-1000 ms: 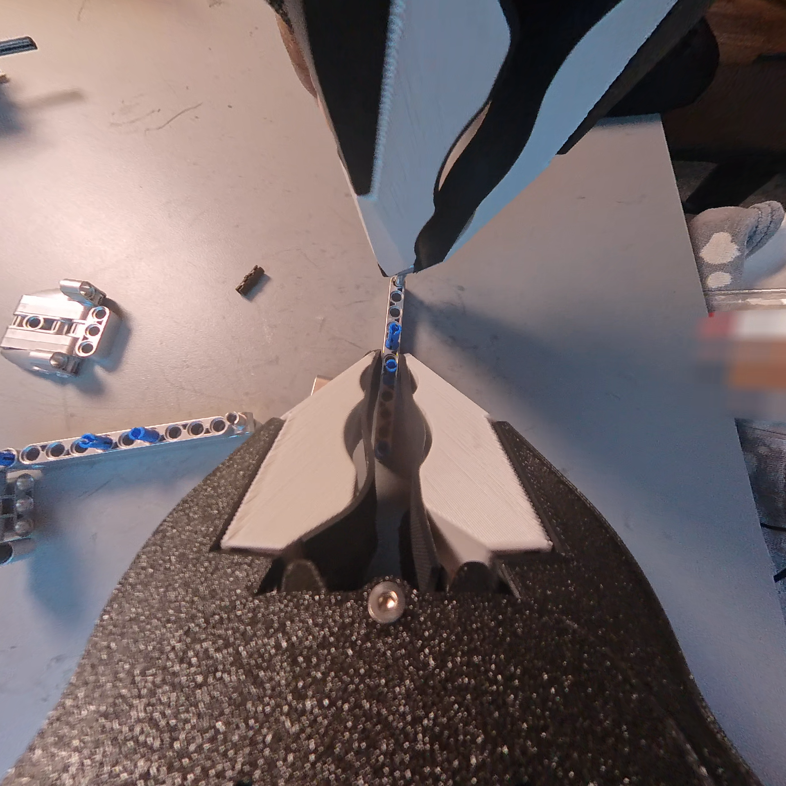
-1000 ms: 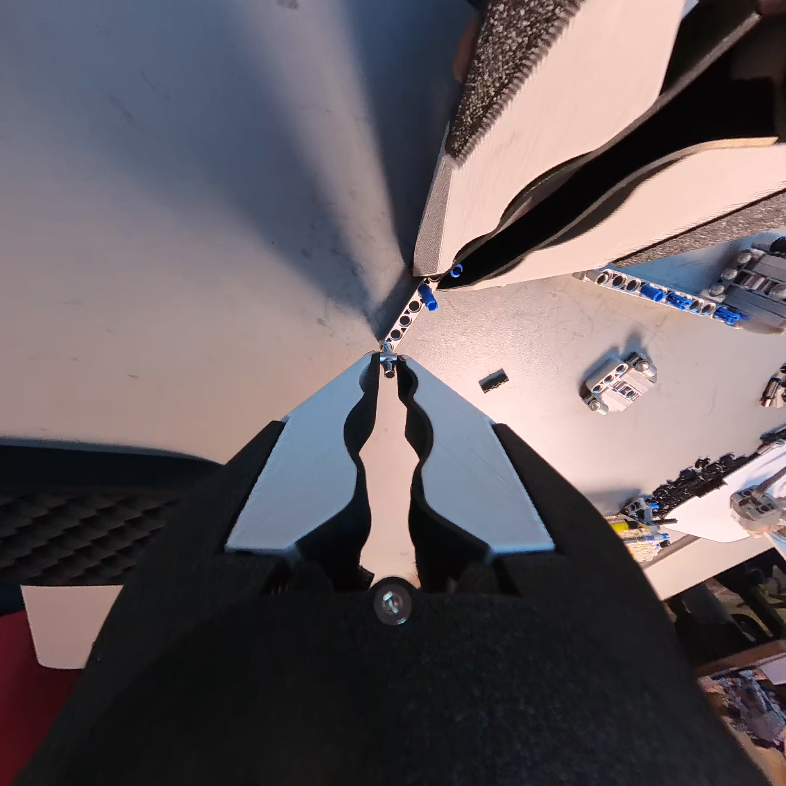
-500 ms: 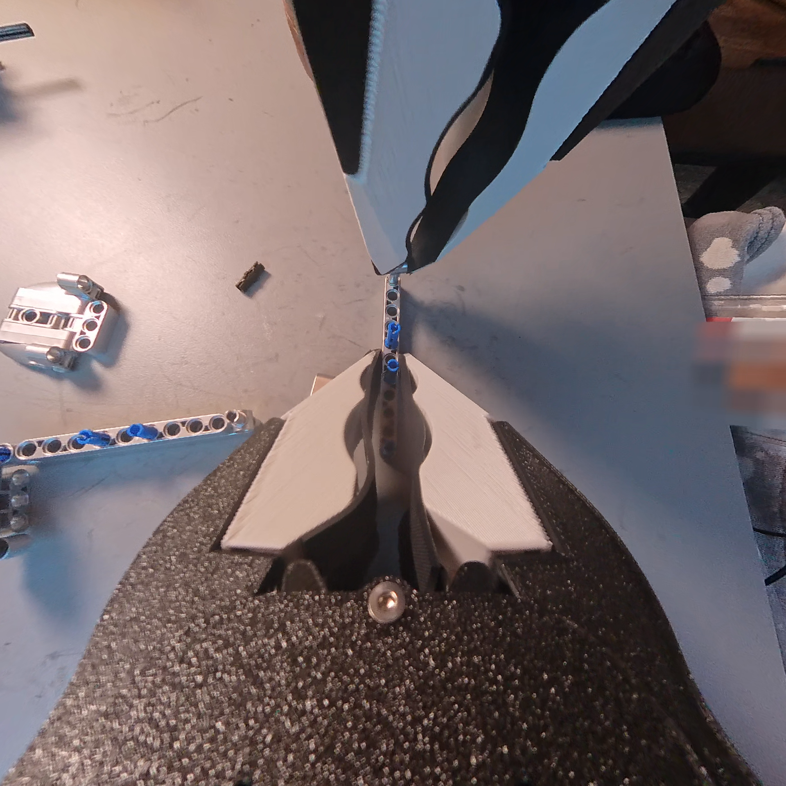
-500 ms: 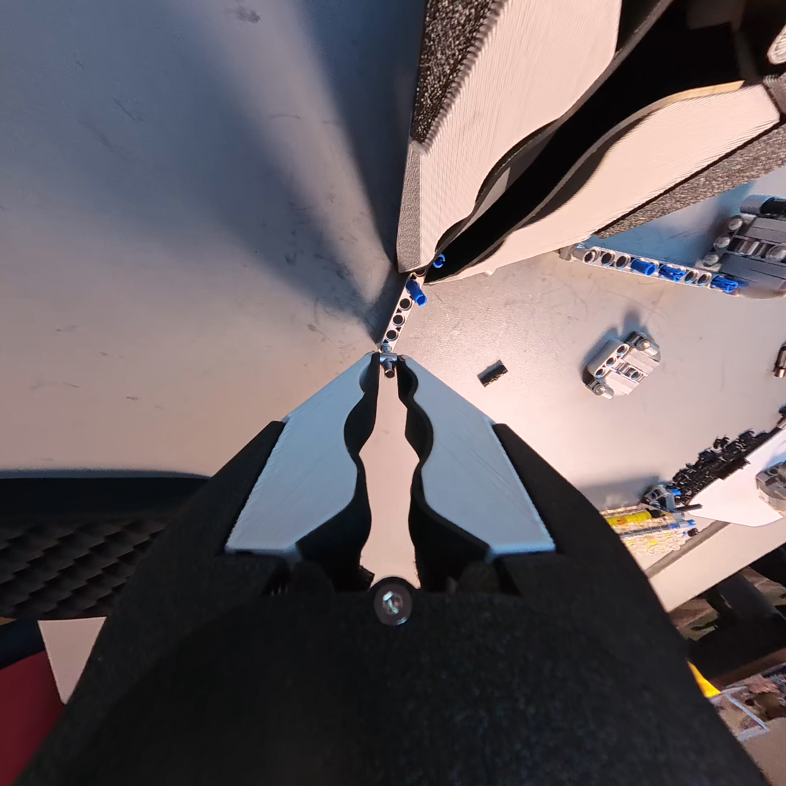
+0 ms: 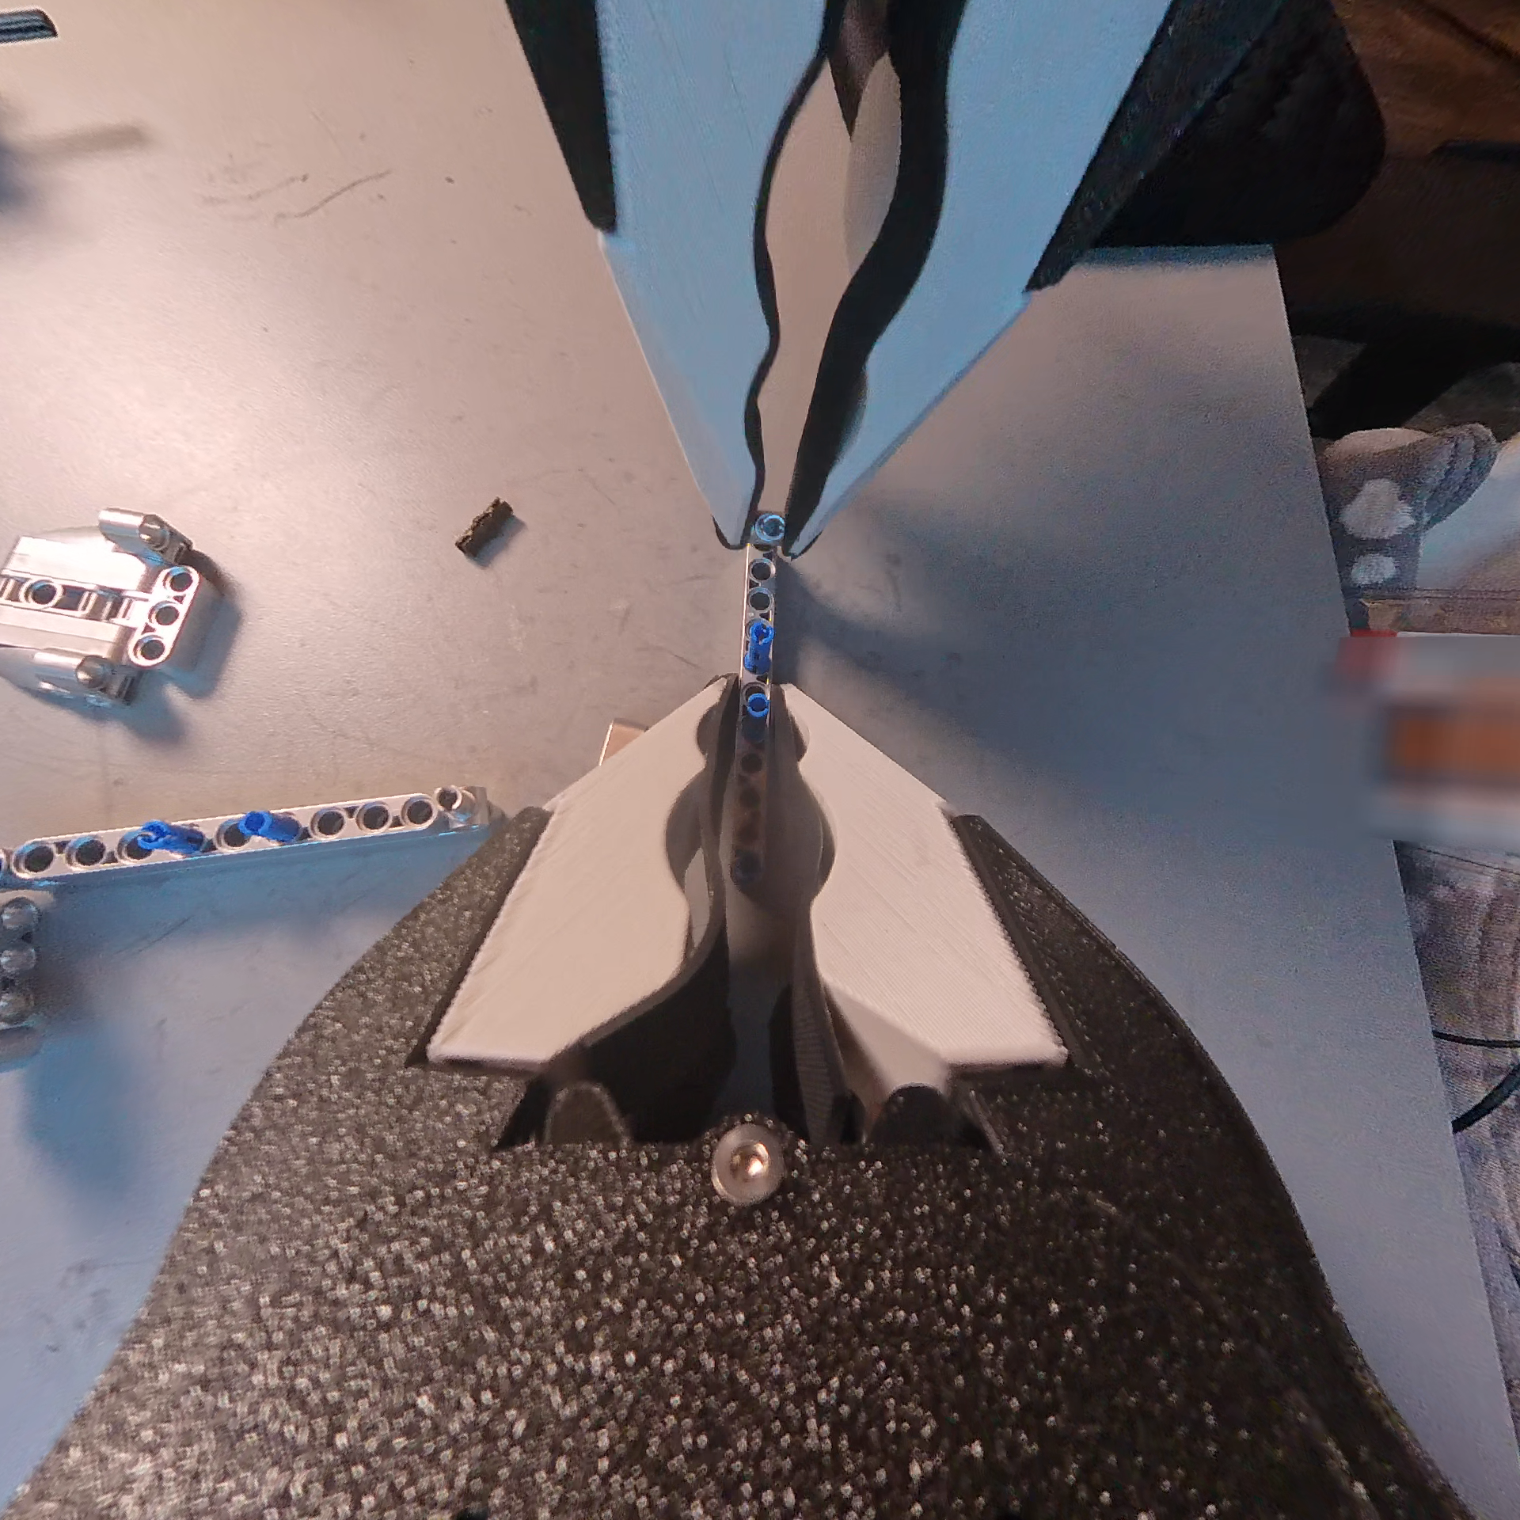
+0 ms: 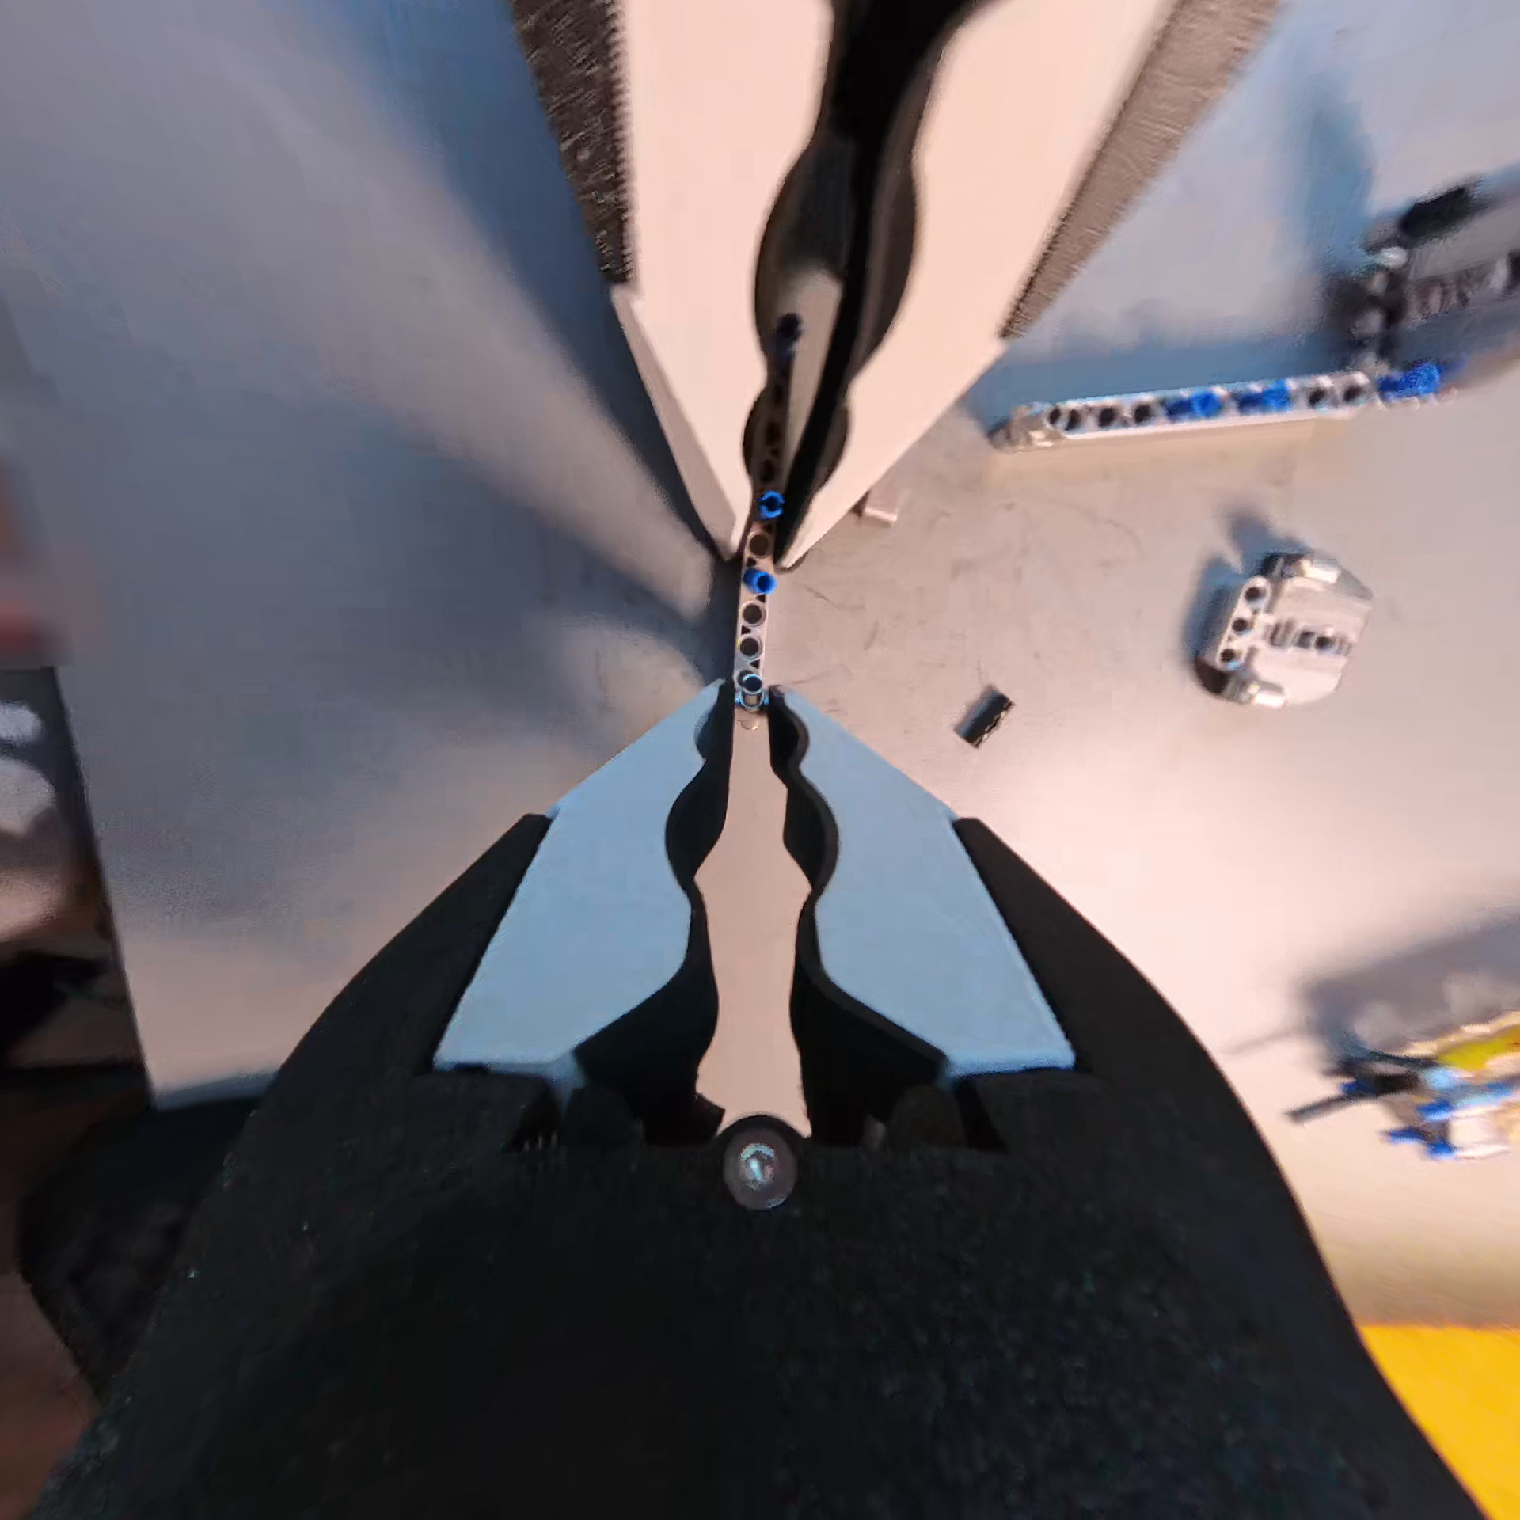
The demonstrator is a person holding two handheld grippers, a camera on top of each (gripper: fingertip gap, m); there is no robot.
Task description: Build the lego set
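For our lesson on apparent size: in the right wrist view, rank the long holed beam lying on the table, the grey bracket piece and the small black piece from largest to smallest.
1. Long holed beam, longest by far.
2. Grey bracket piece, shorter but bulkier.
3. Small black piece, clearly smallest.
All lie on the table, so nearness hardly affects this order.

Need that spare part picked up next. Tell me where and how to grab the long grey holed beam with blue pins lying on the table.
Grip the long grey holed beam across its narrow width at the bare holes near its free end, from above. It lies flat on the table; blue pins crowd mid-span.
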